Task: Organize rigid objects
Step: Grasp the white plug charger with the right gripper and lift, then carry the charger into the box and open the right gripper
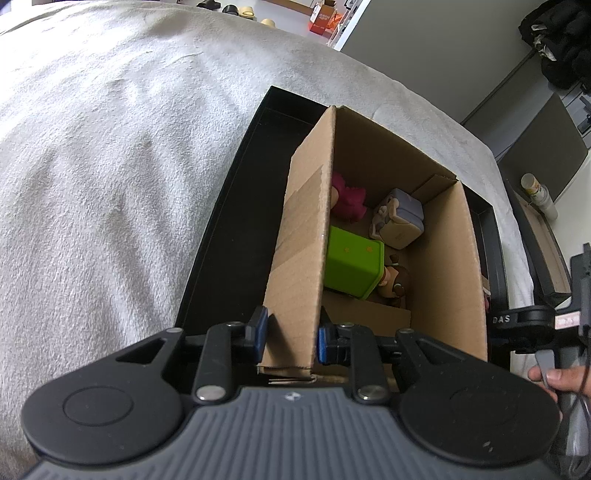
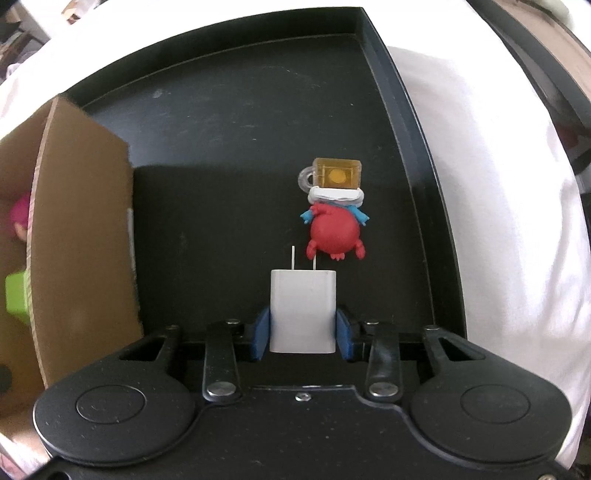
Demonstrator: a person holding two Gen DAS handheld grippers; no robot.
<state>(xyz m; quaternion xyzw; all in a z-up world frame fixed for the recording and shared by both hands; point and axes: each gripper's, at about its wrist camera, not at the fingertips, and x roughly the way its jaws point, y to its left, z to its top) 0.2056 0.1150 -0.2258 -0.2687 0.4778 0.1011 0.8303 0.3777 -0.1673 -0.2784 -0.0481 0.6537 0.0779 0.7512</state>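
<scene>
Charger held, box to the left
Right tongs [image 2: 303, 328] clamp the white charger [image 2: 303, 310], prongs forward; left tongs [image 1: 288, 338] pinch the cardboard box [image 1: 469, 258] wall.

Quick count: one cardboard box [image 1: 369, 155] on one black tray [image 2: 258, 110], with four toys visible inside it, plus one white charger [image 2: 303, 314] and one red crab figure [image 2: 334, 236] out on the tray's floor.

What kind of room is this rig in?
Probably a bedroom or living space: the tray and box sit on a grey blanket like a bed, with hats and cartons on the floor behind.
</scene>
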